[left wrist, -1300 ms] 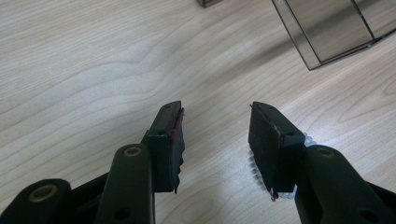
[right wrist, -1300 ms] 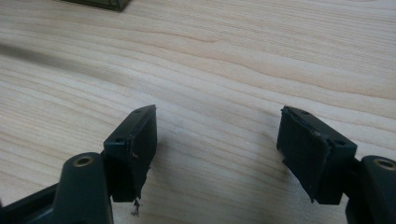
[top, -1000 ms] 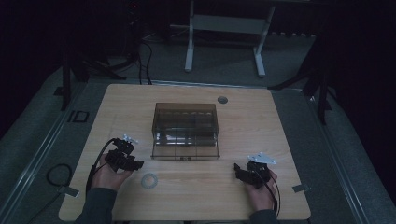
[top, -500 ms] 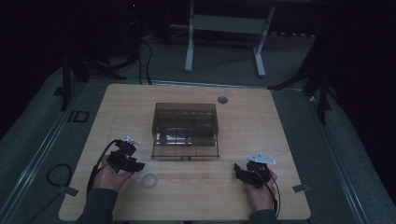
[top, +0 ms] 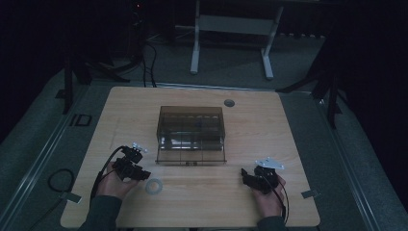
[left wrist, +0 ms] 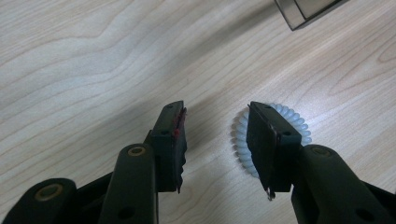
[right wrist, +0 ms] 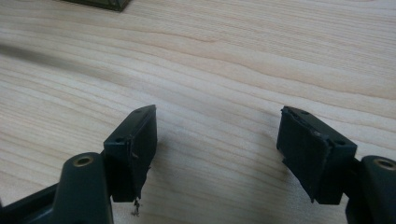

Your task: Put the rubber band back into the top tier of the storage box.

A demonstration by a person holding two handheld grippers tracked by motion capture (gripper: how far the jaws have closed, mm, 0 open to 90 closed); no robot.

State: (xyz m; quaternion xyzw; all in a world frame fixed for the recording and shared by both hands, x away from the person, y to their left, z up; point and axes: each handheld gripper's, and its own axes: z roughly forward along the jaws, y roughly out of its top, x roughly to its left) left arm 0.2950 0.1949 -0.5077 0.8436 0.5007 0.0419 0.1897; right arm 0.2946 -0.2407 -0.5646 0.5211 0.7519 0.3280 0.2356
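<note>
At the near edge of the wooden table [top: 288,134], the person's two hands come in from below, each with a pair of tongs. The left gripper [left wrist: 215,135] sits low over the wood with its jaws apart; they have just been closing a little, and nothing is between them. Its right-hand jaw stands in front of a white coiled hair tie [left wrist: 292,119], which lies flat on the table just beside and partly behind that jaw; whether the jaw touches the ring I cannot tell. In the high view the same ring [top: 154,186] lies just to the right of the left gripper [top: 136,172], near the front of the table.

The right gripper [right wrist: 217,144] rests well apart from it, on the other side, jaws spread wide over bare wood, pinching nothing; in the high view it [top: 252,179] sits at the front right.

Farther back, near the middle of the table, stands a smoky clear plastic box [top: 191,134]. Beyond it, a small round grey cap [top: 229,102] is set into the far edge.
</note>
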